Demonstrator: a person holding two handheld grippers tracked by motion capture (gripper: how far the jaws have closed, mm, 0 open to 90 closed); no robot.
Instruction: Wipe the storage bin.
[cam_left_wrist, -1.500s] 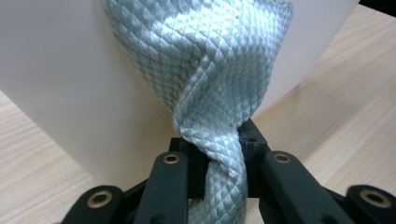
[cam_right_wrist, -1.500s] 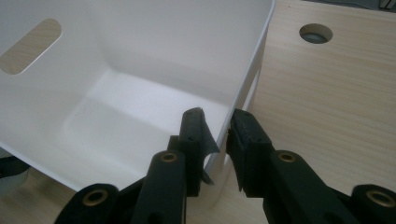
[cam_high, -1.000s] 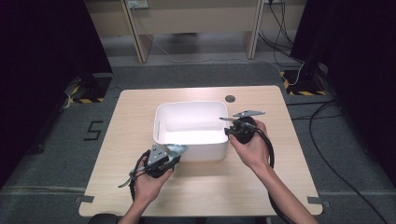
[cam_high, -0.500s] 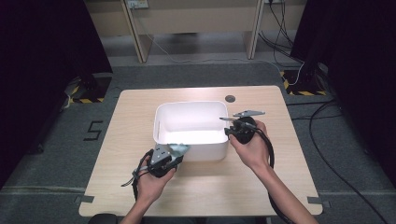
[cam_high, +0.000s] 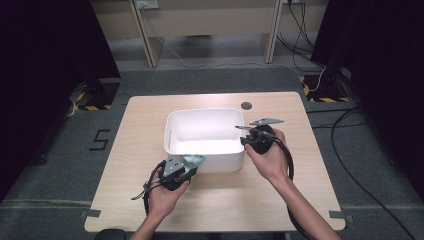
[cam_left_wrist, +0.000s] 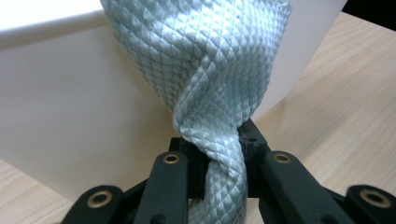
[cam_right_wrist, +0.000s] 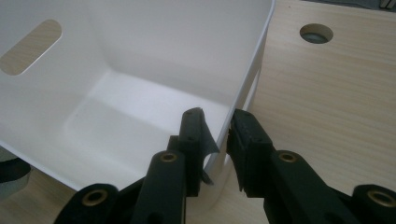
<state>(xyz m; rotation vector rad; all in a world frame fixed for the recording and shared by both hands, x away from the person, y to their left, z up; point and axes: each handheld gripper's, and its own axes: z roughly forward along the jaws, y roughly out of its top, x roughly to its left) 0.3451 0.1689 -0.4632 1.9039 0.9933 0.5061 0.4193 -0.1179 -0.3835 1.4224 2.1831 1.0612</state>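
Observation:
A white plastic bin (cam_high: 207, 161) stands in the middle of the wooden table (cam_high: 305, 195). Against its near left wall, my left gripper (cam_high: 196, 161) is shut on a pale green quilted cloth (cam_left_wrist: 205, 70); the cloth twists between the jaws (cam_left_wrist: 218, 149) and fans out upward in front of the bin's outer wall (cam_left_wrist: 70, 107). My right gripper (cam_high: 243, 134) straddles the bin's right wall (cam_right_wrist: 243, 84), one jaw inside and one outside (cam_right_wrist: 217, 128), closed on the rim. The bin's inside looks bare, with a handle slot (cam_right_wrist: 30, 46) in the far wall.
A round cable hole (cam_high: 245, 105) (cam_right_wrist: 316, 33) lies in the table behind the bin's right corner. Cables trail from both grippers toward the person's forearms. Bare tabletop lies to the left, right and front of the bin. Dark curtains and desk legs stand beyond the table.

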